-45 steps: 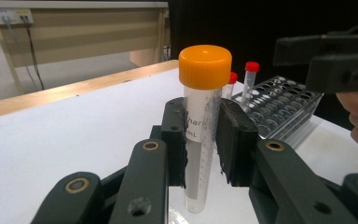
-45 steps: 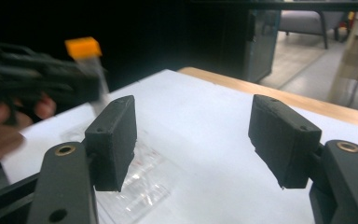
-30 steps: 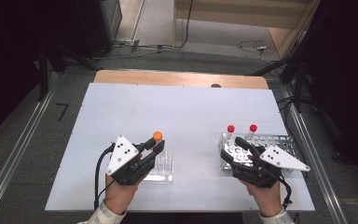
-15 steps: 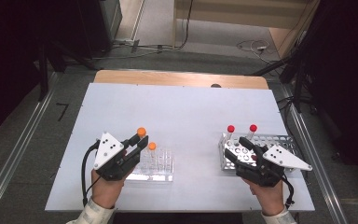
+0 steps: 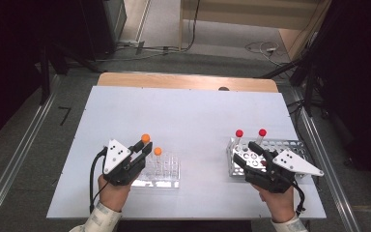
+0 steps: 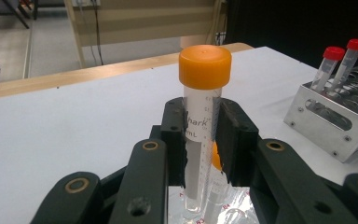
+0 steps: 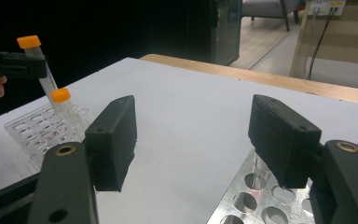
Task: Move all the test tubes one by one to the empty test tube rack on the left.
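My left gripper (image 5: 142,147) is shut on an orange-capped tube (image 5: 145,138), held upright at the left end of a clear plastic rack (image 5: 166,175). In the left gripper view the pads clamp the tube (image 6: 204,93) below its cap, and its lower end hangs at the rack (image 6: 235,210). A second orange-capped tube (image 5: 158,151) stands in that rack beside it. My right gripper (image 5: 247,153) stands open over the near-left corner of a metal rack (image 5: 290,145), with nothing between its jaws (image 7: 200,135). Two red-capped tubes (image 5: 239,133) (image 5: 262,132) stand at the metal rack's far edge.
The white table (image 5: 188,116) stretches wide between and beyond the two racks, ending in a wooden strip (image 5: 183,81) at the far edge. Cables lie on the floor (image 5: 265,48) behind the table. A person's hands hold both grippers at the near edge.
My left gripper has shifted left and a little down with its orange-capped tube, uncovering the second orange-capped tube in the clear rack. The right gripper has stayed put.
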